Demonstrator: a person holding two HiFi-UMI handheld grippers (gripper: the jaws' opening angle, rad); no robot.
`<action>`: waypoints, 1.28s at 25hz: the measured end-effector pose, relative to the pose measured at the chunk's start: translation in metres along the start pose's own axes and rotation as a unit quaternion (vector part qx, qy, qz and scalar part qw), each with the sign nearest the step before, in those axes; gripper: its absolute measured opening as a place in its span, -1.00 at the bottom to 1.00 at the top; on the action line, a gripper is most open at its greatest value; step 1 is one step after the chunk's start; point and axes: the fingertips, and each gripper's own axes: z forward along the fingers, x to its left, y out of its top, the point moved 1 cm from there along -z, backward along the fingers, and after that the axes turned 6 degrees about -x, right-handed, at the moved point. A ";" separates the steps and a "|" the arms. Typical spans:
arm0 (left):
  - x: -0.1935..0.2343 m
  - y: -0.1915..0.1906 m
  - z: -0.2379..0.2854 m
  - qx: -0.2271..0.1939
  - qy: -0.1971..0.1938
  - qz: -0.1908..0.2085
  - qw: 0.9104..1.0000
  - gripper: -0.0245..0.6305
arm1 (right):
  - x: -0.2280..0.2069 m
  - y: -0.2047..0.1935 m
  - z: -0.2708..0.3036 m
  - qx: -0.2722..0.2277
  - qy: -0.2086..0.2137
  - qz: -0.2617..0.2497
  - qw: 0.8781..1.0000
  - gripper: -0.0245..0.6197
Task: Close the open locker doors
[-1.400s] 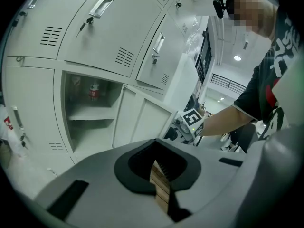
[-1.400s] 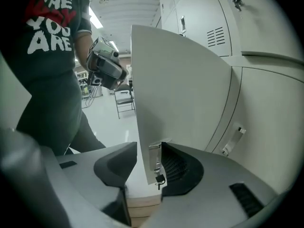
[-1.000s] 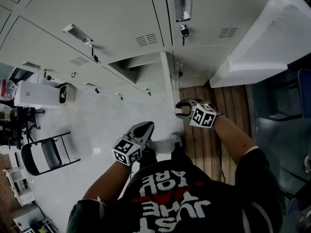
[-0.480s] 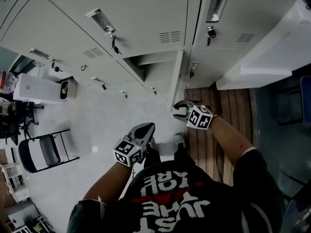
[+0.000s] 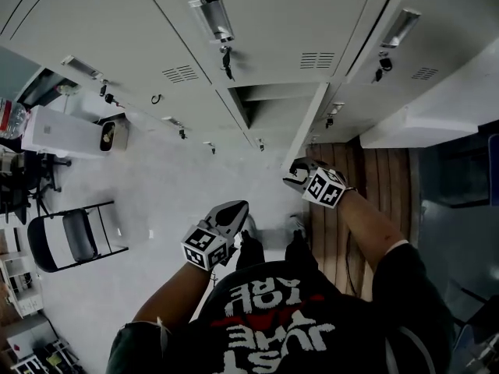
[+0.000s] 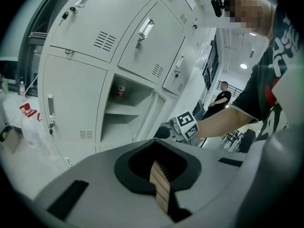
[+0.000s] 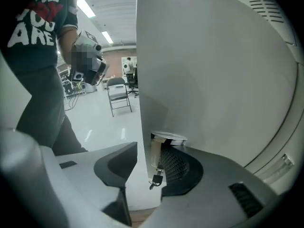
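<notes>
Locker bank has slid over to the right in the head view since a second ago, and the right gripper (image 5: 295, 172) has barely budged, still parked at the free edge of the open door (image 5: 306, 131). So the step in hand, as I read it, is swinging this one door shut. It stands edge-on to the head camera, sticking out toward the person from the open compartment (image 5: 273, 107) in the middle of the bank, and every other door I can see there looks closed.

Right gripper is spread wide with the door's edge sitting between its jaws. It doesn't look clamped, more like it's straddling the edge. Left gripper (image 5: 236, 207) hangs lower and nearer, on the left, pinched fully together with nothing in it.

Next move probably calls for a push on the door's face, following its arc toward the far side until it seats in the frame. No squeeze needed, I'd guess.

View differences are handy here. Right gripper view shows the metal handle (image 7: 167, 137) and a key (image 7: 156, 179) dangling right by the right-hand jaw, which the head view is too far off to show. Left gripper view looks into the compartment and shows a shelf (image 6: 124, 109) with some small can-like thing (image 6: 121, 90) on the level above it, can't tell what
</notes>
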 end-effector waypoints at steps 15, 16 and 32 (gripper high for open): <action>0.058 0.001 -0.028 -0.013 0.016 -0.005 1.000 -0.90 | -0.043 0.037 0.055 0.006 -0.048 -0.004 0.999 -0.69; 0.062 0.001 -0.029 -0.015 0.017 -0.006 1.000 -0.90 | -0.047 0.039 0.058 0.007 -0.056 -0.003 0.998 -0.71; 0.120 0.014 -0.036 -0.034 0.027 -0.018 0.999 -0.90 | -0.112 0.073 0.104 -0.025 -0.190 0.056 0.980 -0.76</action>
